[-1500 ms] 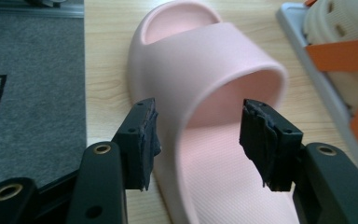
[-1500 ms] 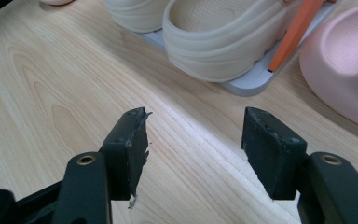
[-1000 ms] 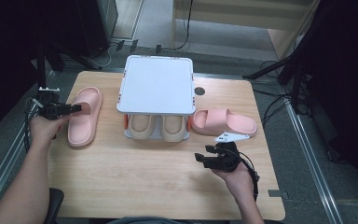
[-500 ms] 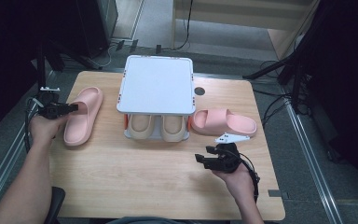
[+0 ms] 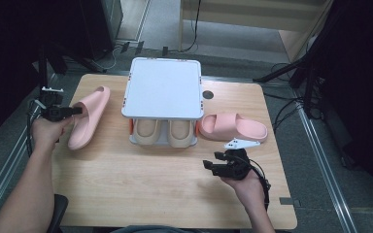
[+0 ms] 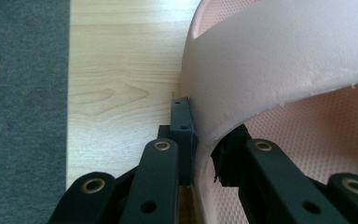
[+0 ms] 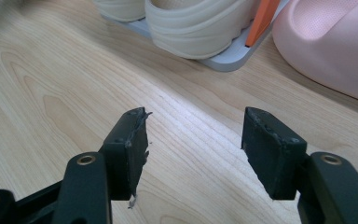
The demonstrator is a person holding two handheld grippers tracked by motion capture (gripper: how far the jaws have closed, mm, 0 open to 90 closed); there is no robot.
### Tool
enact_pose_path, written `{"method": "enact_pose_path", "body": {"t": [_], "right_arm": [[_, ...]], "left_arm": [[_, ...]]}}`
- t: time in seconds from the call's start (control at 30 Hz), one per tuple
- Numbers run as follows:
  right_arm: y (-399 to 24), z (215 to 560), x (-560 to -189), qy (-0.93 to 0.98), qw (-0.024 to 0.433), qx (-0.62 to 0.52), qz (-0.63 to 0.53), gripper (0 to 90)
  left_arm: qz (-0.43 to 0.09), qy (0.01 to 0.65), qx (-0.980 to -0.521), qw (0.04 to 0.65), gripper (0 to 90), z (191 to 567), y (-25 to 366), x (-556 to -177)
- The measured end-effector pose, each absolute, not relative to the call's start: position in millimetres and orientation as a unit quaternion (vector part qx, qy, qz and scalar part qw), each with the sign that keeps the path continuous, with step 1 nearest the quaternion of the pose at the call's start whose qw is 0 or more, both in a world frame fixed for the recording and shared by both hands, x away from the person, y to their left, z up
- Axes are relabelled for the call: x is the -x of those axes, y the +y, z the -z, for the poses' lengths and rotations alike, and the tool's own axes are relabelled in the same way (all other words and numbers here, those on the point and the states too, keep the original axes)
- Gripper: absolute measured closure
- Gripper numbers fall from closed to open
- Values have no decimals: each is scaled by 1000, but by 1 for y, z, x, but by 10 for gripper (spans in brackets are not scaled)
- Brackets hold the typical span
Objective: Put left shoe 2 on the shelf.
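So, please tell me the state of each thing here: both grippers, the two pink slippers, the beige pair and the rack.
Left gripper: jaws just closed on the strap wall of the pink foam slipper on the left, one inside, one outside.
Right gripper: open, holding nothing, above the wooden table.
Pink foam slipper on the right: lying flat, untouched.
Beige slipper pair: stored on the lower shelf.
White two-level rack: top bare.

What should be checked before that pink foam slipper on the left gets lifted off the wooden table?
1. Left gripper clamped on the pink foam slipper's strap, jaws having just been closing: ok.
2. One jaw inside the strap, one outside: ok.
3. Grip firm enough to lift: cannot tell.
4. Right gripper open, holding nothing, apart from the second pink slipper: ok.
5. White two-tier shoe rack top bare, beige slippers beneath: ok.
6. Wooden table free around the slipper: ok.
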State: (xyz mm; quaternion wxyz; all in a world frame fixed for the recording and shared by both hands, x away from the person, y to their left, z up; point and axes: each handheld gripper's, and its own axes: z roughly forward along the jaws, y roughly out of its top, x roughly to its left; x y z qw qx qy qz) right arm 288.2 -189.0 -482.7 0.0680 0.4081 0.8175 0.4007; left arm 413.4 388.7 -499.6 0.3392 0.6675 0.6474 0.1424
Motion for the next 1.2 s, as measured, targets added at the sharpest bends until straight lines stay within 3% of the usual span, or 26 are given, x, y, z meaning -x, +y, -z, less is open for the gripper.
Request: {"method": "enact_pose_path", "body": {"t": [0.23, 1.2], "right_arm": [[-186, 481, -293, 817, 69, -405, -405, 413], [-162, 481, -310, 838, 47, -358, -409, 411]], "left_arm": [[-111, 638, -679, 346, 798, 488, 377, -411], [-171, 582, -717, 344, 771, 334, 304, -457]]}}
